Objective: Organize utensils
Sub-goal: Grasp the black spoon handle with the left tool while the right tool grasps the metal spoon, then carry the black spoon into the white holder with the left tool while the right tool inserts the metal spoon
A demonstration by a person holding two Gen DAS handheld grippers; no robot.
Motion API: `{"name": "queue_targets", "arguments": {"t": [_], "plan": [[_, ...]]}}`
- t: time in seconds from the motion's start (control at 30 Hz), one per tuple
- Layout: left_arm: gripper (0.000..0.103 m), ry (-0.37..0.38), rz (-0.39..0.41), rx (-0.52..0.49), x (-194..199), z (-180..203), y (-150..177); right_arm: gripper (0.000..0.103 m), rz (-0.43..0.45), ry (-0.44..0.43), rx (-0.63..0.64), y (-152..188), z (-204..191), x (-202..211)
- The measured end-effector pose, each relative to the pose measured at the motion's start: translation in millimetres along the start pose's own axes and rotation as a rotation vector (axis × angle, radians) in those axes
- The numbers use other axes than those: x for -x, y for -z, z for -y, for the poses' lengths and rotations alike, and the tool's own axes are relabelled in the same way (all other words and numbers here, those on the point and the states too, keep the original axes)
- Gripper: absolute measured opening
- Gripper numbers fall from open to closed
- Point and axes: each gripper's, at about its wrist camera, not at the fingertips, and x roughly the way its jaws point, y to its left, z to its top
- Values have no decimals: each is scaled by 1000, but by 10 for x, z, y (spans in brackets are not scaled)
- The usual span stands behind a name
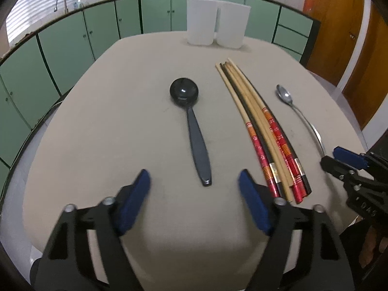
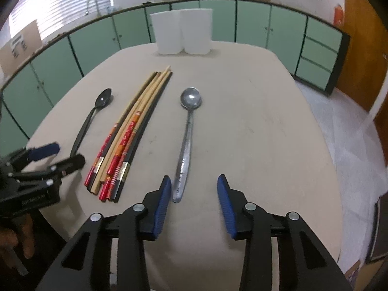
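A black plastic spoon (image 1: 194, 126) lies on the beige table, bowl away from me; it also shows in the right wrist view (image 2: 93, 116). A bundle of several chopsticks (image 1: 264, 133) (image 2: 128, 135) lies to its right. A metal spoon (image 1: 300, 114) (image 2: 188, 135) lies further right. Two white cups (image 1: 217, 23) (image 2: 183, 31) stand side by side at the table's far edge. My left gripper (image 1: 194, 181) is open, just short of the black spoon's handle end. My right gripper (image 2: 192, 189) is open, with the metal spoon's handle end by its left finger.
The oval table (image 1: 109, 121) has its near edge under both grippers. Green kitchen cabinets (image 1: 72, 43) curve behind it, with a sink tap (image 1: 60, 0) at the back left. A wooden door (image 1: 339, 29) stands at the right.
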Motion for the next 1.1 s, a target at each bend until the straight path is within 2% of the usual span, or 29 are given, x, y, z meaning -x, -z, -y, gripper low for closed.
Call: {"name": "queue_targets", "arguments": {"t": [0.13, 0.2, 0.27, 0.63, 0.87, 1.1], "plan": [[39, 18, 23, -6, 16, 37, -7, 15, 24, -18, 17, -7, -41, -12], [28, 39, 25, -7, 27, 40, -12, 12, 36, -11, 27, -3, -68, -15], [13, 64, 21, -3, 3, 41, -52, 11, 39, -10, 27, -13, -75, -16], [11, 108, 51, 33, 183, -62, -273, 10, 55, -61, -30, -285, -44, 208], [11, 119, 103, 6, 432, -115, -523, 10, 61, -54, 8, -622, -66, 383], [11, 152, 81, -21, 484, -157, -879, 10, 17, -69, 35, -1020, -29, 423]]}}
